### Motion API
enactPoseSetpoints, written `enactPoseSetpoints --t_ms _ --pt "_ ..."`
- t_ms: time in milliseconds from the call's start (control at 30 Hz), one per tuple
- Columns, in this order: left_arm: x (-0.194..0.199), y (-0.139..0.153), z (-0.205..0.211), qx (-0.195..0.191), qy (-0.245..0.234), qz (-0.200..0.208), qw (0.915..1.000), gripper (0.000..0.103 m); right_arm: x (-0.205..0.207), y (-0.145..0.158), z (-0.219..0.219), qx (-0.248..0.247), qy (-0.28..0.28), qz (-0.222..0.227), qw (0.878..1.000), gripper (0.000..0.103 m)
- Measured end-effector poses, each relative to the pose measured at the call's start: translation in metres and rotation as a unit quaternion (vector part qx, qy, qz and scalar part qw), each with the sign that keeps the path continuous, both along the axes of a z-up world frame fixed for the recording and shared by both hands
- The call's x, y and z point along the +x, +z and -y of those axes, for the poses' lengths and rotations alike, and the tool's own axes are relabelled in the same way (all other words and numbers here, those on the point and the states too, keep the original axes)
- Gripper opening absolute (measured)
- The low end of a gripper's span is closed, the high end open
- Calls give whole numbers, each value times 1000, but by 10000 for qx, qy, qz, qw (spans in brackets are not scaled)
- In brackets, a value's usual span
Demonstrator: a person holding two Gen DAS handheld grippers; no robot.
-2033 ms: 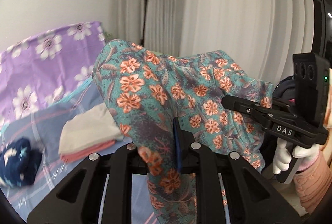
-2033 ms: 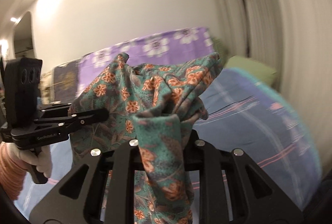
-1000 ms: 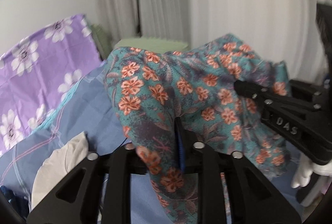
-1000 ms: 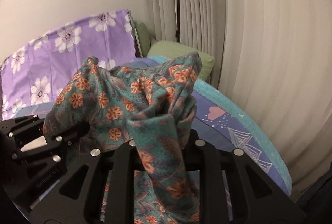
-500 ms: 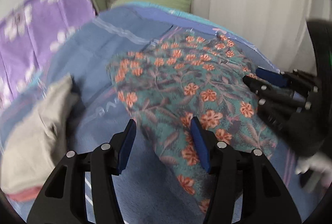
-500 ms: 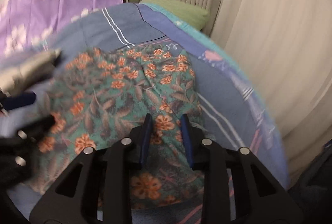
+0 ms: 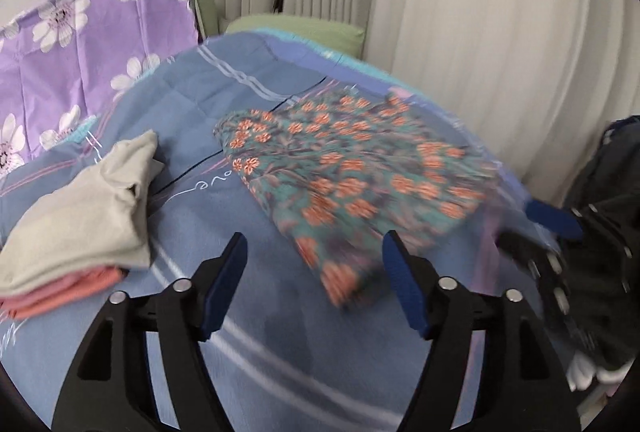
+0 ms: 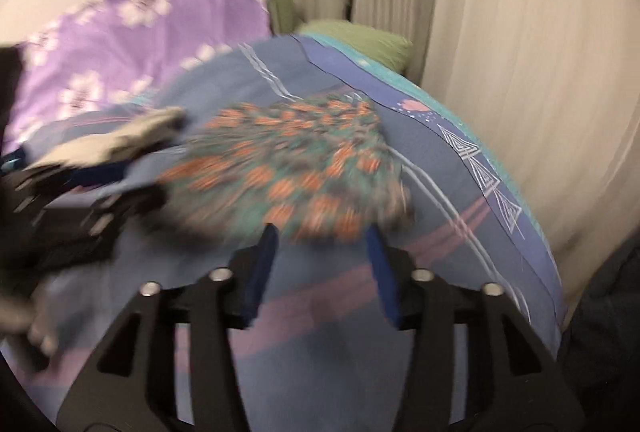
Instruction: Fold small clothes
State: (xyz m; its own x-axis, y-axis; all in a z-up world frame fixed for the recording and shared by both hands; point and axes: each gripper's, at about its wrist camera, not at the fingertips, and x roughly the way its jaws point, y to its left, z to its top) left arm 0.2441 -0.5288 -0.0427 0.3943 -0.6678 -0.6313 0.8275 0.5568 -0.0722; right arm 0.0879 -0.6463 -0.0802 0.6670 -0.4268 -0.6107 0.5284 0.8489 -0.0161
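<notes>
A teal garment with orange flowers (image 7: 352, 176) lies spread on the blue bedspread (image 7: 192, 112). My left gripper (image 7: 316, 244) hovers just short of the garment's near corner; its jaws are opening and hold nothing. The right gripper (image 7: 532, 228) shows at the right edge of the left wrist view, blurred. In the right wrist view the same garment (image 8: 296, 172) lies ahead, blurred by motion. My right gripper (image 8: 320, 236) stands at its near edge, jaws opening, nothing between them. The left gripper (image 8: 80, 188) appears blurred at the left there.
A folded stack, beige garment (image 7: 84, 208) over pink ones (image 7: 60, 290), sits at the left of the bed. A purple flowered pillow (image 7: 80, 44) and a green pillow (image 7: 296, 28) lie at the head. Pale curtains (image 7: 480, 32) hang along the right; a dark object (image 7: 612, 160) stands beside the bed.
Both grippers held the flowered garment up in the air; they came down, laid it on the bed, let go and opened wider, drawing back from it.
</notes>
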Motion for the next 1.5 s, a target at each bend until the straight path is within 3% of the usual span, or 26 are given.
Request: enactPoseSetpoints --t_ms 33,67,133,233,333,500,767,1033,1500 --pt "-13 6 -9 -15 52 129 9999 89 -21 5 -13 -144 1 97 9998 74" --pt "-23 11 -14 -11 138 276 9995 92 -40 11 -25 -299 -88 227 9993 88" --pt "-42 21 -28 -68 217 548 9982 96 -69 23 -40 -469 -432 500 9967 98" --pt "-74 41 -57 -335 167 670 9971 100 -108 42 -60 -431 -926 1099 9887 101" --pt "-98 57 -77 -489 288 834 9949 101 -127 60 -69 -234 -1059 1302 9855 101" --pt "-127 78 -114 -606 582 1088 9905 101 -135 74 -94 -278 -764 979 9919 101" --pt "-153 94 -167 -823 919 1066 9866 102 -157 92 -133 -295 -641 958 9929 101" --pt "-182 103 -205 -1007 564 1038 9879 102 -170 108 -171 -297 -461 1040 9931 101" --pt "-209 102 -251 -1056 475 1122 9869 102 -180 115 -214 -442 -568 969 9927 101"
